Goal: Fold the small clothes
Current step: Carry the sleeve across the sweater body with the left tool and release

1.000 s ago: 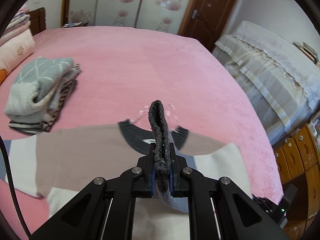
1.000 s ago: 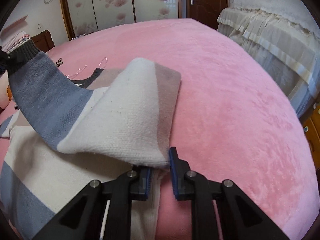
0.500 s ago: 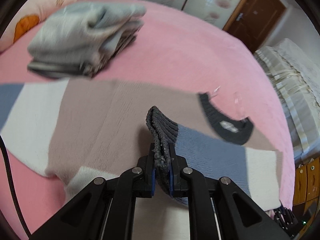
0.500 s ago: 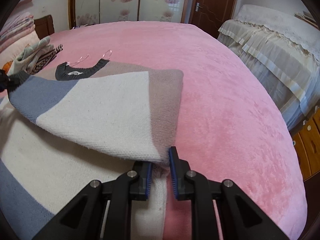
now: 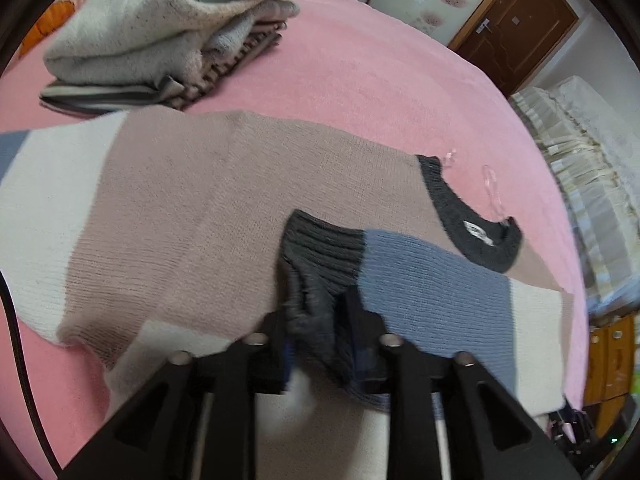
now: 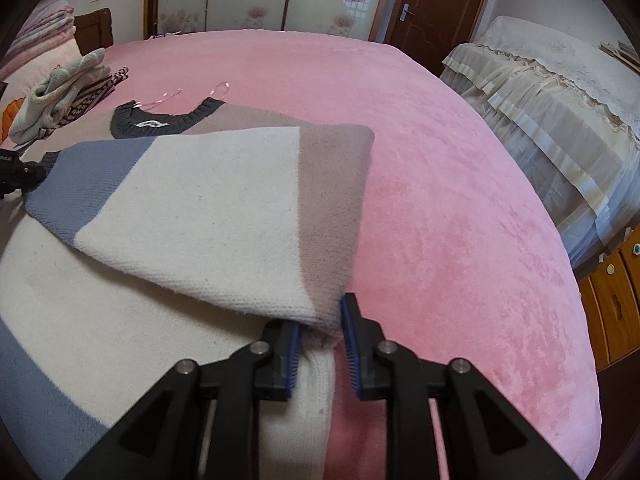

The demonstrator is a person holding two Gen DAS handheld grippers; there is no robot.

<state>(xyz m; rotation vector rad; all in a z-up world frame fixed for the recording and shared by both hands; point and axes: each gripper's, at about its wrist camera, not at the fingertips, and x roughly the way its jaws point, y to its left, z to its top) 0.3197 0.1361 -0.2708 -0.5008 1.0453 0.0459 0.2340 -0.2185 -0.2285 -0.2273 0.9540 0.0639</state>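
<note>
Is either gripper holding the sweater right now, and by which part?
Neither grips it. The left gripper has just been opening its jaws around the sleeve's dark cuff; the right gripper has just been opening around the sweater's folded side edge.

The left gripper (image 5: 320,340) has just been opening; the sweater's dark ribbed cuff (image 5: 320,252) lies slack between its parted jaws, resting on the sweater (image 5: 180,200) spread over the pink bed (image 5: 360,80). Right of the gripper runs the blue-and-white sleeve (image 5: 432,292); beyond that, the dark collar (image 5: 468,220). Far ahead to the left sits a stack of folded clothes (image 5: 160,32).
</note>
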